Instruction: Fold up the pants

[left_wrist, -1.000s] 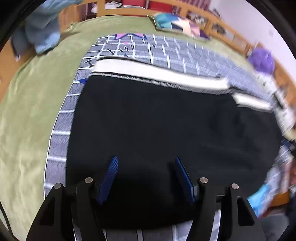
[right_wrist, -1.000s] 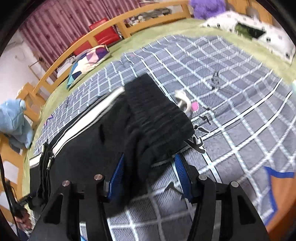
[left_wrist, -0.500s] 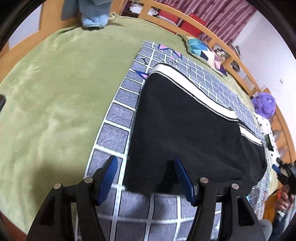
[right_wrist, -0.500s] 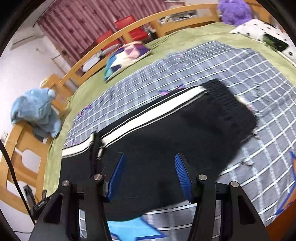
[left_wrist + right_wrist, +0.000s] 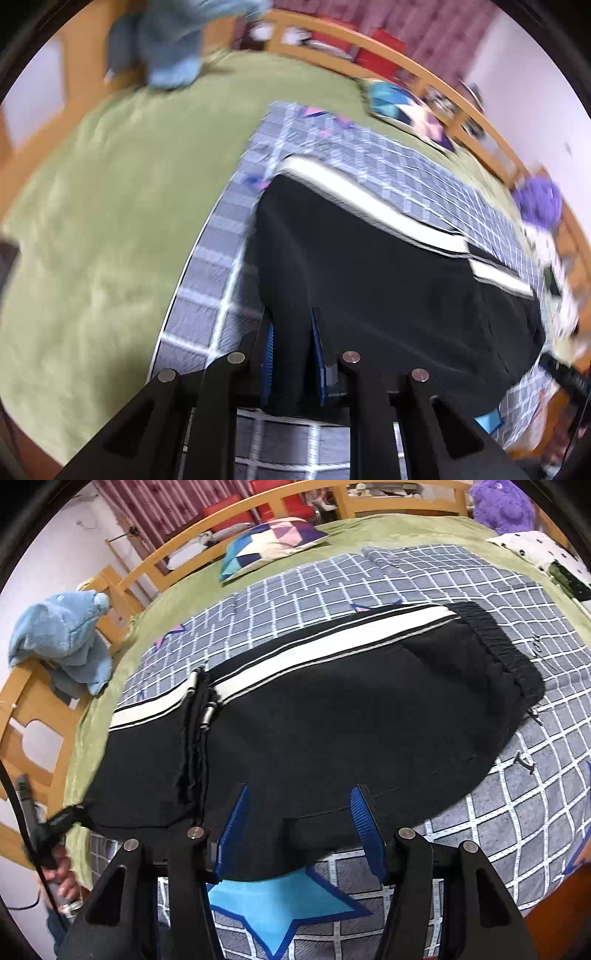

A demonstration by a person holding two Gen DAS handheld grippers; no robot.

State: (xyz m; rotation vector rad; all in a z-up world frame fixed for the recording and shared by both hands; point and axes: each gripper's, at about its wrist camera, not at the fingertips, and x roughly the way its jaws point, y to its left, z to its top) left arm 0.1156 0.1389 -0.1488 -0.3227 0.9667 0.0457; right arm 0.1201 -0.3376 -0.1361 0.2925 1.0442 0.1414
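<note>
Black pants (image 5: pixel 332 716), folded once, lie on the checked blanket (image 5: pixel 535 812) on the bed. Left tool (image 5: pixel 291 343) has just clamped the hem corner; right tool (image 5: pixel 299 819) gapes above the near edge. Pinch that edge likewise before lifting evenly.

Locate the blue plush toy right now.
In the right wrist view, the blue plush toy is draped over the wooden bed rail at far left, beyond the green blanket.

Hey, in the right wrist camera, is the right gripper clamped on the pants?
No, the right gripper has its jaws standing apart over the black pants, pads not pressing the cloth.
</note>
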